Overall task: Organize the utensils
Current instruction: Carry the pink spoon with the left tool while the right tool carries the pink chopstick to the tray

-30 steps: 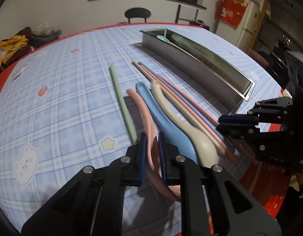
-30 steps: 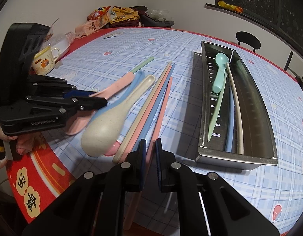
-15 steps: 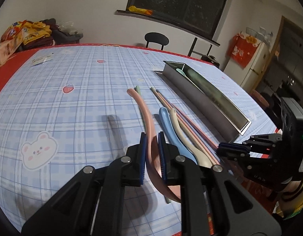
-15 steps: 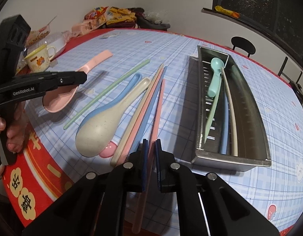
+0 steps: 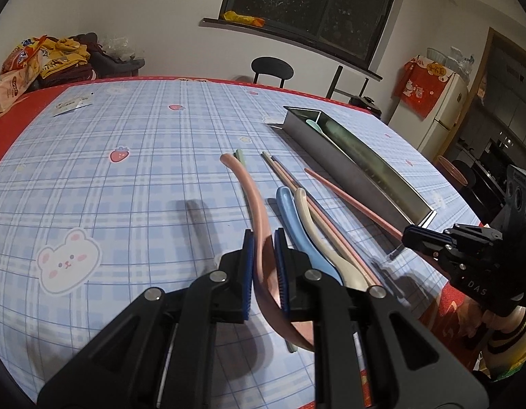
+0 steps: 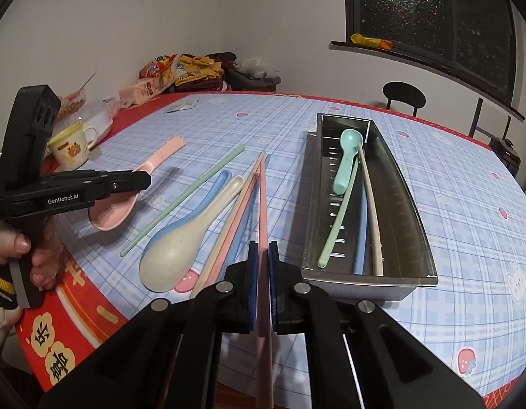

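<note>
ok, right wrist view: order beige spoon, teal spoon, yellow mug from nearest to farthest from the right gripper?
From the right gripper, shut on a pink chopstick:
1. beige spoon, on the table just to its left.
2. teal spoon, ahead and right, inside the steel tray.
3. yellow mug, far left near the table's edge.

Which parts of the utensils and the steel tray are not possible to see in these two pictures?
- Left wrist view: the pink plastic spoon bowl is hidden behind the left gripper.
- Right wrist view: the pink chopstick near end leaves the bottom edge, past the right gripper.
- Left wrist view: the steel tray near wall hides its contents.
</note>
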